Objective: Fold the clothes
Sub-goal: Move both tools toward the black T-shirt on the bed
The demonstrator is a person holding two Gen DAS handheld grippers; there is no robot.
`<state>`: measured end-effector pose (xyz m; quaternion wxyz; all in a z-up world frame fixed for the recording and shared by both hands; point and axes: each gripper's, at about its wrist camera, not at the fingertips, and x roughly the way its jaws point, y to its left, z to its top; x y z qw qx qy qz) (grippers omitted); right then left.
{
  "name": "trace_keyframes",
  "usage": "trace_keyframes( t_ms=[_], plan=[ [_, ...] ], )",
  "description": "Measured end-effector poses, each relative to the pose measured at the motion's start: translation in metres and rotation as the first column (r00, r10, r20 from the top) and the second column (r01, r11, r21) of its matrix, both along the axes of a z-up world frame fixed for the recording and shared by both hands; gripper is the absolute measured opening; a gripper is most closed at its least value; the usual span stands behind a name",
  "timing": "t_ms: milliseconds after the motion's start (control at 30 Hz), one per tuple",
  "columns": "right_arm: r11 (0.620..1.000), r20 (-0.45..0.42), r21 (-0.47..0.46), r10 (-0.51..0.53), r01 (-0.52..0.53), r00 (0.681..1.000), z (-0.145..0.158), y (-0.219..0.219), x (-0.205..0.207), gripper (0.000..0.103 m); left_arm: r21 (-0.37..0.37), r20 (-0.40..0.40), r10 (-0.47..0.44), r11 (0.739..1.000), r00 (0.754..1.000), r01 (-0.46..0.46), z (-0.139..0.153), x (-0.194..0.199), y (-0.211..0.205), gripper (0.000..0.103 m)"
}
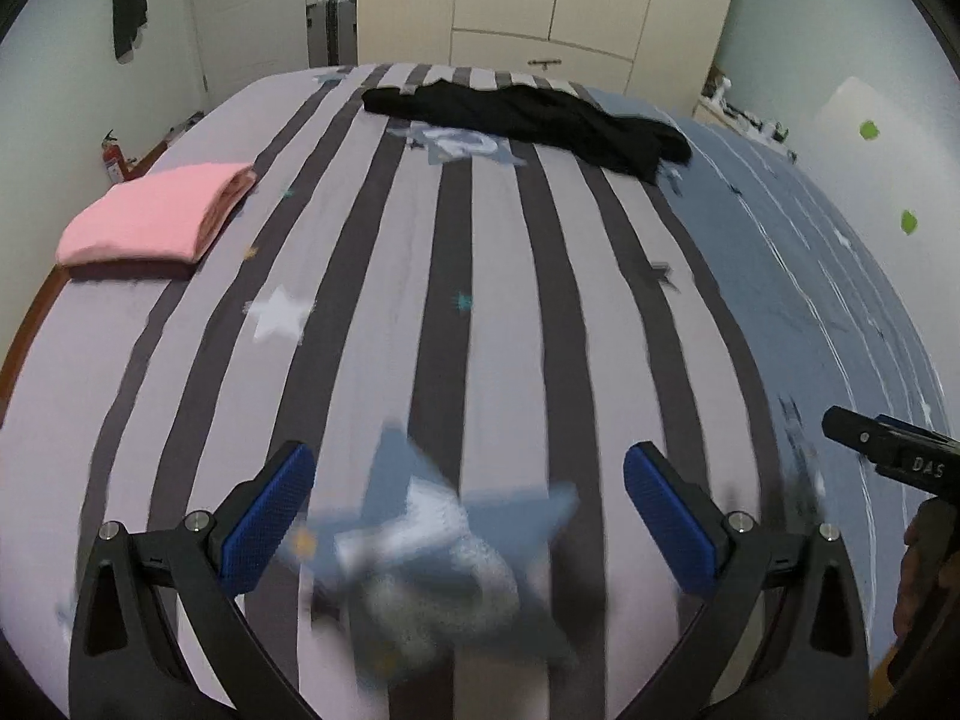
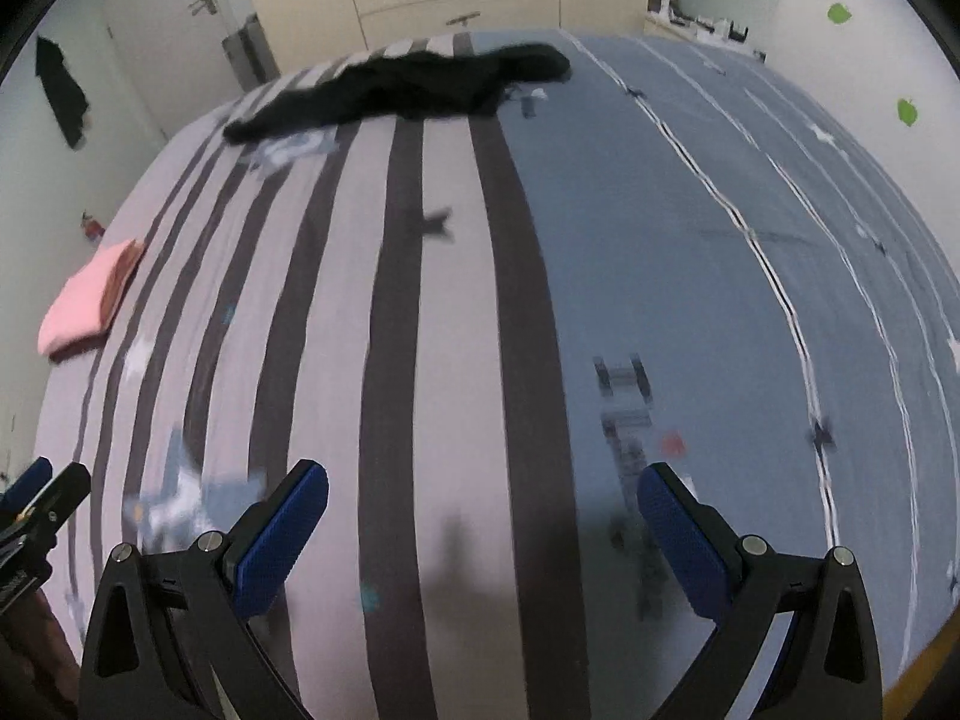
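A black garment (image 1: 528, 120) lies crumpled and stretched out at the far end of the striped bed (image 1: 420, 276); it also shows in the right wrist view (image 2: 408, 90). A folded pink garment (image 1: 156, 213) sits at the bed's left edge, also in the right wrist view (image 2: 90, 300). My left gripper (image 1: 468, 516) is open and empty above the near part of the bed. My right gripper (image 2: 483, 534) is open and empty, to the right of the left one, also over the near bed. Both are far from the black garment.
The sheet is grey with dark stripes on the left and blue (image 2: 690, 252) on the right. A cream wardrobe (image 1: 540, 0) and a door (image 1: 252, 6) stand beyond the bed. A fire extinguisher (image 1: 111, 156) stands on the floor at left.
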<state>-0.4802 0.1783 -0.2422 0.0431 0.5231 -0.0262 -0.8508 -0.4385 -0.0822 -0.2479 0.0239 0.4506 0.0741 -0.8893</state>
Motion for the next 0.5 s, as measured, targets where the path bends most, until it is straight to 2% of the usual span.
trace_keyframes(
  t_ms=[100, 333, 500],
  plan=[
    [1.000, -0.056, 0.017, 0.012, -0.011, 0.998, -0.011, -0.018, -0.053, 0.102, -0.002, -0.025, -0.017, 1.000, 1.000, 0.017, -0.015, -0.056, -0.012, 0.102],
    [0.997, -0.140, 0.059, 0.064, -0.057, 0.988, -0.042, -0.049, -0.205, 0.102, -0.050, -0.083, -0.052, 0.998, 0.995, 0.048, -0.039, -0.195, -0.024, 0.102],
    [0.996, -0.157, 0.084, 0.027, -0.014, 0.987, -0.063, -0.062, -0.313, 0.102, -0.038, -0.066, -0.032, 0.999, 0.997, 0.030, -0.058, -0.279, -0.030, 0.102]
  ],
)
